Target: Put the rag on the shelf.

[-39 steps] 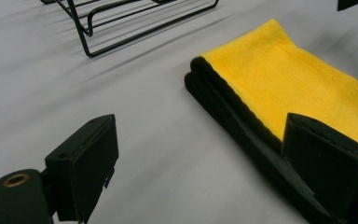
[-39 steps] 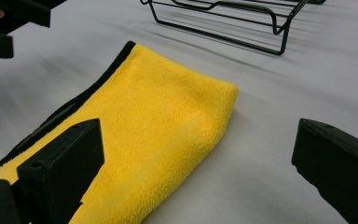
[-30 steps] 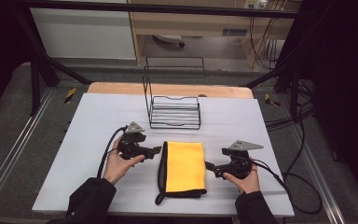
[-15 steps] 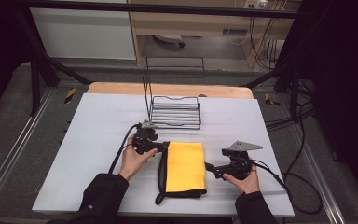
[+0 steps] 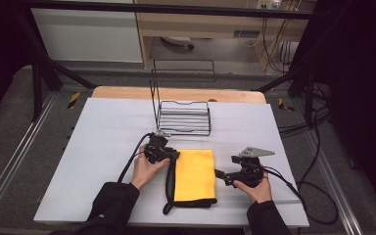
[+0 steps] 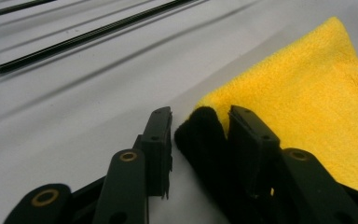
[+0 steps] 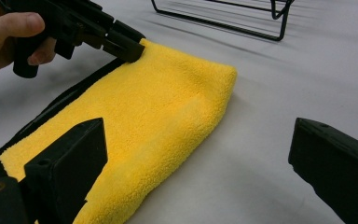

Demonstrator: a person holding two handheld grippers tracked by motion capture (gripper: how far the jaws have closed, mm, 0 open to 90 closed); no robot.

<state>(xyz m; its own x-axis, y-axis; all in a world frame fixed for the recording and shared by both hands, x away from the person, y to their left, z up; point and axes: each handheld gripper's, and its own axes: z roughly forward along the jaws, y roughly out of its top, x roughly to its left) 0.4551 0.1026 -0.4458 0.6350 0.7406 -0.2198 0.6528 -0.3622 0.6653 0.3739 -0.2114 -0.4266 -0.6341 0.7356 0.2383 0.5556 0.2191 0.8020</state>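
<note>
A folded yellow cloth (image 5: 194,172) with a black hem lies flat on the white table (image 5: 103,147). My left gripper (image 5: 173,155) sits at the cloth's far left corner. Seen close in the left gripper view, the open left gripper (image 6: 200,128) straddles the black hem corner (image 6: 199,135), with a small gap on one side. From the right gripper view, the left gripper (image 7: 133,50) touches that corner of the cloth (image 7: 158,112). My right gripper (image 5: 219,174) stands wide open at the cloth's right edge. Its own view shows the right gripper (image 7: 200,163) with one jaw over the cloth and nothing held.
A black wire rack (image 5: 184,117) stands just beyond the cloth, with a tall wire handle at its left. Cables trail from both grippers. A wooden strip (image 5: 176,93) runs along the table's far edge.
My left gripper has moved right and slightly forward, from beside the cloth to its far left corner. The right gripper and the cloth have stayed put.
</note>
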